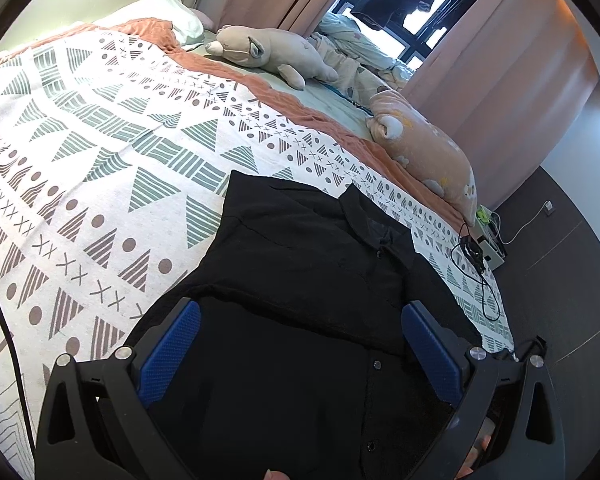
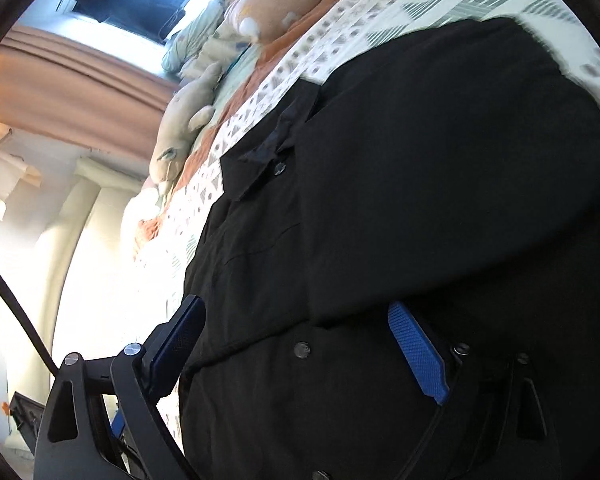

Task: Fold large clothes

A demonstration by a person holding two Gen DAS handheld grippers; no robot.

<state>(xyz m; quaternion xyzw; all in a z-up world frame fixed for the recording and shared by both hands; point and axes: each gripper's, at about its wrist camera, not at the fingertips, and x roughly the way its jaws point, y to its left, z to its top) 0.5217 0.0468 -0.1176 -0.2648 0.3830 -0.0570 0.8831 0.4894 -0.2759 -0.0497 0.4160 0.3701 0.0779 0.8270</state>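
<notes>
**A:** Bedspread (image 1: pixel 100 152), white with grey and brown triangles, fills most of what we see from the left wrist. A black button-front shirt (image 1: pixel 300 264) lies flat on it at about 5 o'clock, its collar (image 1: pixel 364 208) pointing away from us toward 1 o'clock. A plush toy (image 1: pixel 268 52) and a peach pillow (image 1: pixel 424 148) sit well beyond it, near 12 and 2 o'clock.

**B:** And our claws?

**A:** Our left gripper (image 1: pixel 300 344) hovers over the lower shirt front, blue pads spread wide, nothing pinched. Our right gripper (image 2: pixel 296 344) is spread too, no cloth caught between its pads. One side panel (image 2: pixel 460 160) already lies doubled over the shirt body at 2 o'clock in the right wrist view.

**B:** So how do we do this step well?

**A:** We judge the fold is partly made. We should check that the doubled edge runs straight alongside the button placket (image 2: pixel 302 349), then take the opposite side near the shoulder and near the hem together, pinching only one layer. Lift low, carry it across evenly, and set it down before letting go, so the smooth fabric does not slide or bunch.
</notes>
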